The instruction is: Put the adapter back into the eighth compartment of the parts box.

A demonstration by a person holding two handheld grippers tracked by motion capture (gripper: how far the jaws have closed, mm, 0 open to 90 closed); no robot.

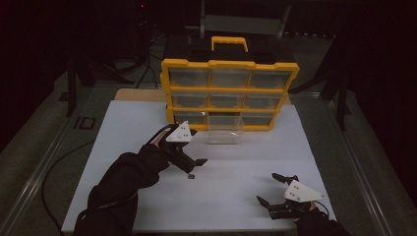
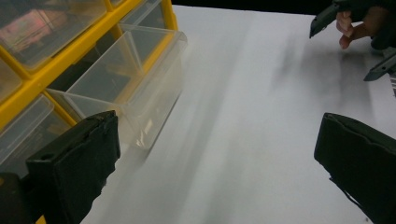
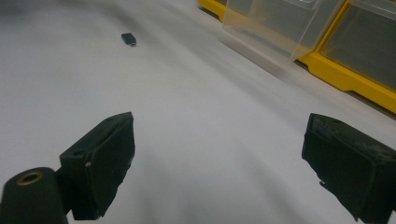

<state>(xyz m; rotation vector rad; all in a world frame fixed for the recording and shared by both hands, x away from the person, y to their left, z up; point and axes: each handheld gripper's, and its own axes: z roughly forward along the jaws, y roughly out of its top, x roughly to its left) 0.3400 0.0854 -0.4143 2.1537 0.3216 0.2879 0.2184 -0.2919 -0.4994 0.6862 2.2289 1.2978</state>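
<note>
A small black block (image 1: 191,176) lies on the white board (image 1: 236,167); the right gripper view has it far off at upper left (image 3: 129,38). My left gripper (image 1: 195,166) hovers open just above and beside the block, with nothing between its jaws (image 2: 217,163). A clear drawer (image 1: 225,130) stands pulled out from the bottom row of the yellow organizer (image 1: 228,64), ahead and left of the left gripper (image 2: 126,79). My right gripper (image 1: 269,188) is open and holds nothing near the front right of the board (image 3: 217,163).
The organizer has a yellow handle (image 1: 229,43) and several closed clear drawers. The board's front edge runs just under the right gripper. Dark floor and a cable (image 1: 54,167) lie to the left. The right hand and its gripper (image 2: 350,46) appear far off in the left gripper view.
</note>
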